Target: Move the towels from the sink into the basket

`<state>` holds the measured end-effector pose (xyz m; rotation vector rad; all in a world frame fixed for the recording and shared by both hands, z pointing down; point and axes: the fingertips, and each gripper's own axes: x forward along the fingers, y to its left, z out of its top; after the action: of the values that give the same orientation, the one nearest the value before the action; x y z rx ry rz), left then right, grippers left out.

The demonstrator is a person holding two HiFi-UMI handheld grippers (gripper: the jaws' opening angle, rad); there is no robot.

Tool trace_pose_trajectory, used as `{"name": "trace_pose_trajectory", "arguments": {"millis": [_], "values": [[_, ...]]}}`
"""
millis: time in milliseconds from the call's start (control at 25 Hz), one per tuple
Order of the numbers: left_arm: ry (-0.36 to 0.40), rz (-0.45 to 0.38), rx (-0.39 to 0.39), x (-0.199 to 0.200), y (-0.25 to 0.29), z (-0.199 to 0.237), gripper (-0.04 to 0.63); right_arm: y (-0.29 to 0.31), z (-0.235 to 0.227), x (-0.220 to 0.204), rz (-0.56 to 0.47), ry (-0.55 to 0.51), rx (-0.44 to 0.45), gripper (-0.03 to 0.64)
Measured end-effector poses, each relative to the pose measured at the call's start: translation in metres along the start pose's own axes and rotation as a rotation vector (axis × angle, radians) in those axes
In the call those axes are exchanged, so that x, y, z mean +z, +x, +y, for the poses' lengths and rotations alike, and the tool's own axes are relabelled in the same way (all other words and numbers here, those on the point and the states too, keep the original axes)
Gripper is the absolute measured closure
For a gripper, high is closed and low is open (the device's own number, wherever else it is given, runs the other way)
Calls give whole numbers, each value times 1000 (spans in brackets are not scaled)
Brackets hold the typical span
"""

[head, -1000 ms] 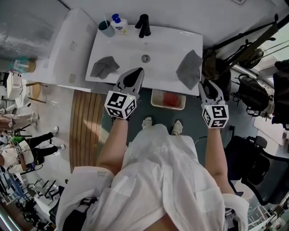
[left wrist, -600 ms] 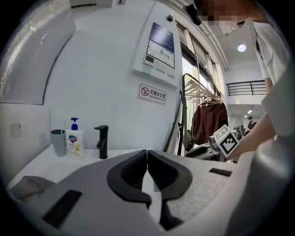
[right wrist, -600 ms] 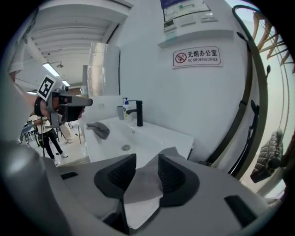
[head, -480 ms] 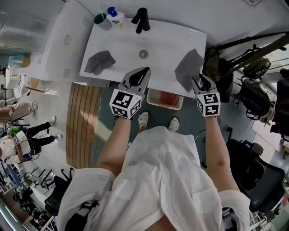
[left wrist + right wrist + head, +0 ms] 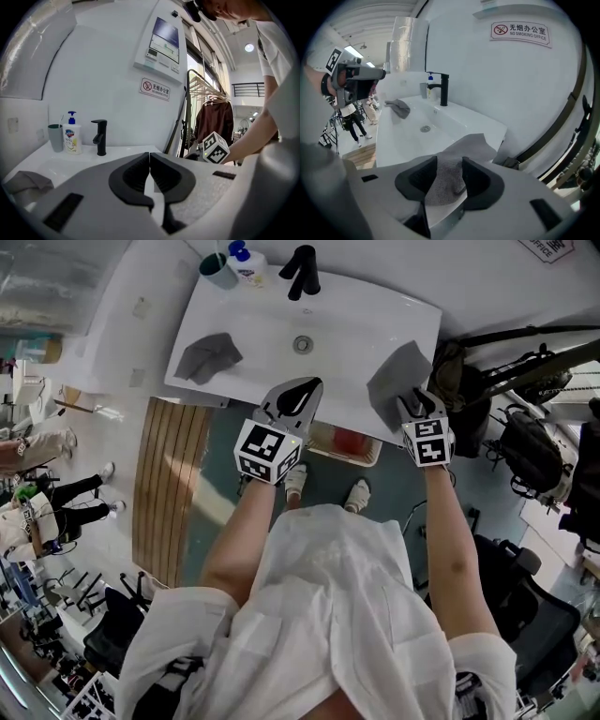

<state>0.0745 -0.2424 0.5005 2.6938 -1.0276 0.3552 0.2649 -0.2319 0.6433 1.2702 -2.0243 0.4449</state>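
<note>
The right gripper (image 5: 418, 401), its jaws just opened wide, straddles the near edge of the right towel (image 5: 398, 379) on the sink (image 5: 328, 310) rim, ready to pinch it. The left gripper (image 5: 302, 390) is closed and empty. 1 more towel (image 5: 206, 354) lies at the sink's left.

- The right towel (image 5: 459, 150) lies on the sink's (image 5: 356, 324) right front corner, between the right gripper's (image 5: 449, 174) fingers (image 5: 480, 180), whose jaws have just been opening.
- The left towel (image 5: 206, 354) lies on the sink's left ledge, ahead and left of the left gripper's (image 5: 149, 161) fingers (image 5: 129, 176).
- The drain (image 5: 301, 344) sits ahead of those fingertips, and the faucet (image 5: 302, 268) stands beyond it at the back rim.
- The soap bottle (image 5: 246, 263) and the cup (image 5: 217, 270) stand left of the faucet.
- The basket (image 5: 323, 439) sits on the floor under the sink's front edge, between the two grippers and behind their fingertips.
</note>
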Motion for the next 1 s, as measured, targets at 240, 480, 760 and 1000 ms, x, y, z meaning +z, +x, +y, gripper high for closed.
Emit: {"name": "trace_pose_trajectory", "arguments": {"millis": [240,480,760,1000], "values": [[-1,6,6,-2,-3,0,586,14,5,-11,110,-64,12,436],[-5,7,10,-5,-6,2,586,16,6,-16,129,-101,-6,477],[-11,-7,14,-3,-12,3,586,5,5,-9,109,-140,-37,575],[-1,-30,27,9,-19,5,586,-15,3,8,48,-125,-59,581]]}}
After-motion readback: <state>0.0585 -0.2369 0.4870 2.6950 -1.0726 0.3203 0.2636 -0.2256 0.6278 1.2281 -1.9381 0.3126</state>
